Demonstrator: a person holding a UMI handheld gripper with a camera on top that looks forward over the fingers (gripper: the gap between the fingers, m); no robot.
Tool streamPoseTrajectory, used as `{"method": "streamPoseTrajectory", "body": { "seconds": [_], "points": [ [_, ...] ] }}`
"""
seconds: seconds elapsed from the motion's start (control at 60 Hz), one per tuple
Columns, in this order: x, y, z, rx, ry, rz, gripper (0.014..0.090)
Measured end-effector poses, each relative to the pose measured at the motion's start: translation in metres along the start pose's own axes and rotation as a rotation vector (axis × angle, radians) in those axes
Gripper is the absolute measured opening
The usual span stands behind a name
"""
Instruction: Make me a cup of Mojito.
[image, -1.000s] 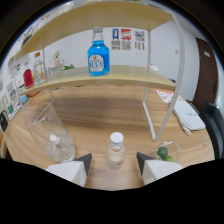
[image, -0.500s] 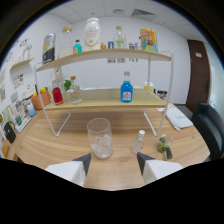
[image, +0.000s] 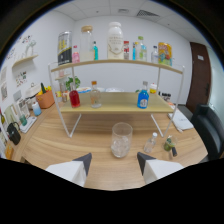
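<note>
Tool wide open, nothing gripped; both white fingers with dark tips hang above the light wooden worktop, with bare wood between them

Clear drinking glass stands upright on the worktop just ahead of the tips, roughly centred on the gap, not touching either finger. Looks like ice or something pale in the bottom, can't tell for sure

To the right of the glass: small clear bottle with white cap, upright, near the glass but apart from it. Further right, a small dark-green bottle, contents unreadable

Beyond the glass: two-tier wooden shelf on white metal legs, standing on the worktop
- Lower tier: blue-liquid bottle at the right, clear bottle with orange cap near the middle, red-liquid bottle to its left, small green plant behind the red one
- Top tier: tall white bottle centre, clear jar with tan lid to its left, dark tall can at the left end, several smaller coloured bottles and a yellow carton to the right. Labels too small to read

Left of the shelf: orange pot with utensils in it, more small containers along the left edge of the worktop, black object near the edge

Right side: white flat item on the worktop, dark chair beyond it, brown door in the white wall
</note>
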Motion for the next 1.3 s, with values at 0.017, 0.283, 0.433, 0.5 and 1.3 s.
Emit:
{"method": "streamPoseTrajectory", "body": {
  "seconds": [0.017, 0.283, 0.433, 0.5, 1.3],
  "points": [
    [-0.002, -0.007, -0.002, 0.009, 0.004, -0.005, 0.0855],
    [-0.081, -0.149, -0.042, 0.203, -0.034, -0.045, 0.0865],
    [-0.126, -0.211, -0.041, 0.284, -0.051, -0.005, 0.0869],
    [-0.143, -0.232, -0.034, 0.309, -0.058, 0.003, 0.0868],
    [-0.172, -0.333, 0.082, 0.373, 0.02, 0.066, 0.054]
  ]
}}
